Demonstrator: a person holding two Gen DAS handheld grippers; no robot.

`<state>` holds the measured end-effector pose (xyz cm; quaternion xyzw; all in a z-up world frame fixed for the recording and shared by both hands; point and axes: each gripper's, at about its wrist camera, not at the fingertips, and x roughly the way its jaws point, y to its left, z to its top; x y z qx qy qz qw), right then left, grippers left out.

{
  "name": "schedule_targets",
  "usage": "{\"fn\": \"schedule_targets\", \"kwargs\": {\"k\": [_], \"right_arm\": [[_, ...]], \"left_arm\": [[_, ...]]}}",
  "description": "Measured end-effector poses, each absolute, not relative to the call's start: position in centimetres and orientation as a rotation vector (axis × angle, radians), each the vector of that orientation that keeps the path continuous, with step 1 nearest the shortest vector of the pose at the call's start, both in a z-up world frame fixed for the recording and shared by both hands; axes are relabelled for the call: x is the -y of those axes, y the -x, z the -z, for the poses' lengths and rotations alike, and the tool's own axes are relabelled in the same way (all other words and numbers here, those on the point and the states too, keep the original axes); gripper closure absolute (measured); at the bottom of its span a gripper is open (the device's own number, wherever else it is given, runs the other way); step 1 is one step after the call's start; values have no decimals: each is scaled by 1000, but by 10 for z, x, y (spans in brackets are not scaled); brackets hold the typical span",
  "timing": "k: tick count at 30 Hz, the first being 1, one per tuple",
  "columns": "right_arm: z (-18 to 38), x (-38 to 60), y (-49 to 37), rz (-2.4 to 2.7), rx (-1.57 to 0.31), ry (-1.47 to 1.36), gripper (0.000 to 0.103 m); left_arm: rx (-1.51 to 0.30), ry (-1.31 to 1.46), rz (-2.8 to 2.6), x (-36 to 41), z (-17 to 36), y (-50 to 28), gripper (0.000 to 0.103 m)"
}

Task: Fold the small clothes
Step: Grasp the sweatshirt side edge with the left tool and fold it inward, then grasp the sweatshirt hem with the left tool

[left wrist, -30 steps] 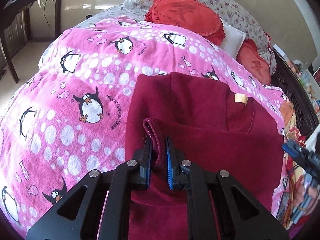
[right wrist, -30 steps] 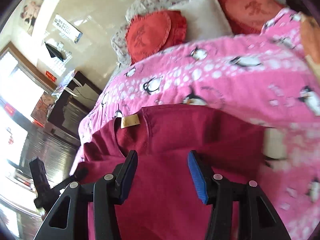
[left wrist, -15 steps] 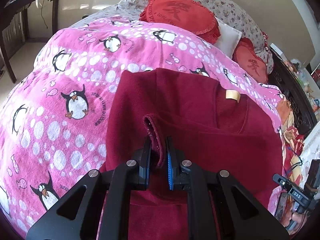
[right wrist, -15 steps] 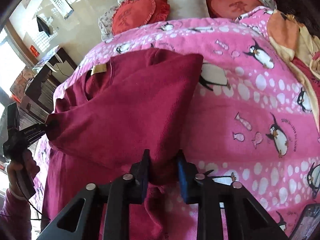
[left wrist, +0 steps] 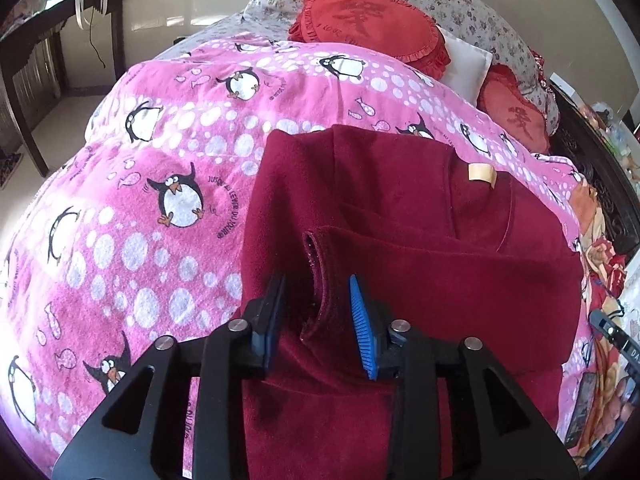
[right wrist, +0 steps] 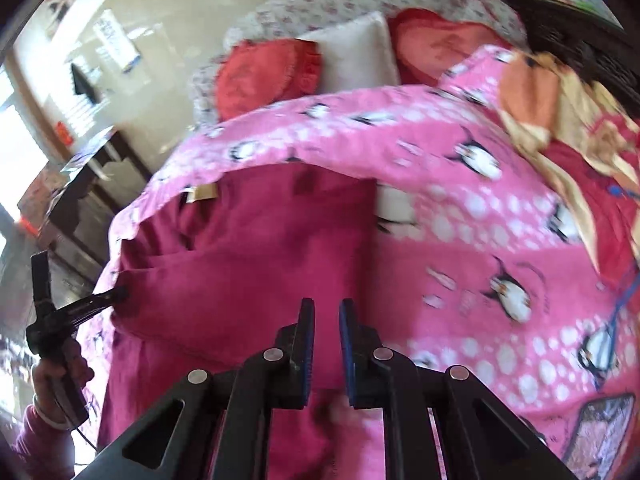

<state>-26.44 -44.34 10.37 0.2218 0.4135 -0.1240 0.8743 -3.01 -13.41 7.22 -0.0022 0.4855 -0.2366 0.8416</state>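
A dark red top (left wrist: 420,240) lies on the pink penguin blanket (left wrist: 160,168), its lower part folded up over the chest, a tan neck label (left wrist: 482,172) showing. My left gripper (left wrist: 318,312) is open, its jaws either side of the folded sleeve edge (left wrist: 316,264), which stands loose between them. In the right wrist view the top (right wrist: 260,248) looks blurred. My right gripper (right wrist: 325,340) stands over its right fold edge with a narrow gap between the jaws and no cloth in it. The left gripper (right wrist: 120,294) shows at the top's left edge.
Red heart cushions (left wrist: 368,20) and a white pillow (left wrist: 466,60) lie at the bed's head. A dark desk (left wrist: 52,40) stands left of the bed. Orange and red bedding (right wrist: 560,120) and a dark headboard (left wrist: 600,184) lie to the right.
My left gripper has opened and let go of the sleeve edge. My right gripper has let go of the fold it held and drawn back a little.
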Motion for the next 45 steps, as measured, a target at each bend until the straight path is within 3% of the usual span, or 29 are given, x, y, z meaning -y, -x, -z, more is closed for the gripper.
{"fn": "schedule_targets", "kwargs": {"k": [2, 10, 15, 16, 18, 19, 29, 30, 32, 33, 45], "right_arm": [[-99, 436, 243, 247, -874, -446, 92], [-67, 464, 189, 353, -936, -420, 92], [-80, 465, 196, 363, -917, -464, 90], [-86, 460, 203, 361, -906, -462, 87], [-95, 449, 216, 356, -900, -446, 59], [-97, 444, 223, 357, -902, -437, 55], [-52, 441, 250, 405, -1027, -458, 54], [-57, 443, 254, 398, -1018, -486, 54], [-68, 442, 263, 376, -993, -514, 54], [-74, 441, 269, 359, -985, -523, 54], [-97, 391, 348, 199, -1060, -539, 53]], "left_arm": [[-1008, -11, 492, 136, -73, 32, 54], [-1018, -100, 464, 151, -58, 29, 54], [-1023, -114, 464, 153, -53, 28, 54], [-1022, -115, 466, 153, -53, 28, 54], [-1021, -118, 468, 153, -53, 28, 54], [-1020, -119, 469, 152, -54, 29, 54], [-1019, -144, 461, 147, -64, 47, 53], [-1018, -145, 462, 144, -67, 51, 51], [-1024, -136, 465, 138, -71, 57, 31], [-1028, -119, 471, 133, -74, 61, 30], [-1042, -151, 493, 90, -87, 121, 30]]}}
